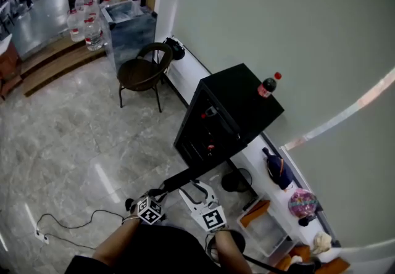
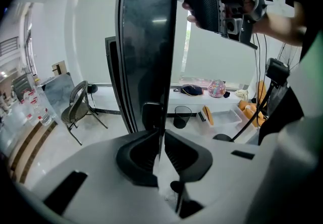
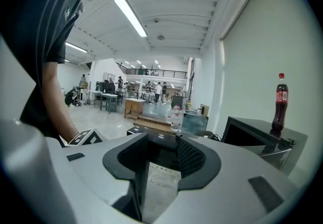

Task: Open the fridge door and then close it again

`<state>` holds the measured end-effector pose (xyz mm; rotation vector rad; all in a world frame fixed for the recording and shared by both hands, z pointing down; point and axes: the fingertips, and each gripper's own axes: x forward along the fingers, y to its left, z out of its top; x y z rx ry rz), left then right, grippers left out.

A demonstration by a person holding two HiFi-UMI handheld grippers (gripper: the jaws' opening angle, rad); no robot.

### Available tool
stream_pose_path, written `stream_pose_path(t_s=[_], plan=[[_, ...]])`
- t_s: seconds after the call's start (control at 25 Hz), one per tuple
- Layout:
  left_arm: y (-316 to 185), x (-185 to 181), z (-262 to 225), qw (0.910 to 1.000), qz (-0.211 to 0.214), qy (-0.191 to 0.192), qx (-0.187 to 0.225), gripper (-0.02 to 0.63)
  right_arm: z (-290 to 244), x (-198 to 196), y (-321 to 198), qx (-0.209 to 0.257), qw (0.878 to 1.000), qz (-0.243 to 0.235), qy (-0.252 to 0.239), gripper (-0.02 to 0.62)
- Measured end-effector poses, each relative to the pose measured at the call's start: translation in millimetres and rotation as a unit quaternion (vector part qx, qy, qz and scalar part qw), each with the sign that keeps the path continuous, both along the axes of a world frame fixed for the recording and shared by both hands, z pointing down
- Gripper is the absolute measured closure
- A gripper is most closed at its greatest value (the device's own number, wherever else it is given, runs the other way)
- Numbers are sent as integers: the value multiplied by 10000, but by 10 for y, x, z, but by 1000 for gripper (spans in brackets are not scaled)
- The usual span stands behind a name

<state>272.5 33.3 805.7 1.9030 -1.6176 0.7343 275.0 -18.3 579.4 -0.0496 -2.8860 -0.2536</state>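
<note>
Glossy, reflective dark glass on the black fridge door [image 2: 146, 41]; matt black top on the boxy fridge cabinet [image 1: 237, 91]. Polished, mirror-bright grey stone floor [image 1: 74, 137] at nine o'clock of it. Smooth matt white plastic with ribbed black pads [image 2: 178, 156] on the left gripper [image 2: 161, 140].

The pale marbled floor [image 1: 74, 143] carried a black fridge [image 1: 231, 103] by the wall, with a cola bottle [image 1: 268, 86] upright on its top. A dark chair [image 1: 143, 72] stood further along, a black bin [image 1: 237, 180] stood just beside the fridge, and a cable [image 1: 74, 224] trailed loose. On the low white ledge [image 1: 256, 154] lay a dark bag [image 1: 278, 169] and a colourful round thing [image 1: 301, 202].
</note>
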Motion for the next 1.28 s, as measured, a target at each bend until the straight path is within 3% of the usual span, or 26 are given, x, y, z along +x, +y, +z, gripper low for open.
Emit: stream_pose_path(t_s=[0.32,0.6,1.28], plan=[[-55,-237,9,9999,37,122,24,568,5,-218,-30,66,10000,0,56,416],[-253,-632,14,9989,431,144,57,565,9,-571,-186,110,9994,320,113,417],[-1043,-1808,68,9850,1722,86,86,555,25,-1620,-881,-4,9839,1773,220,419]])
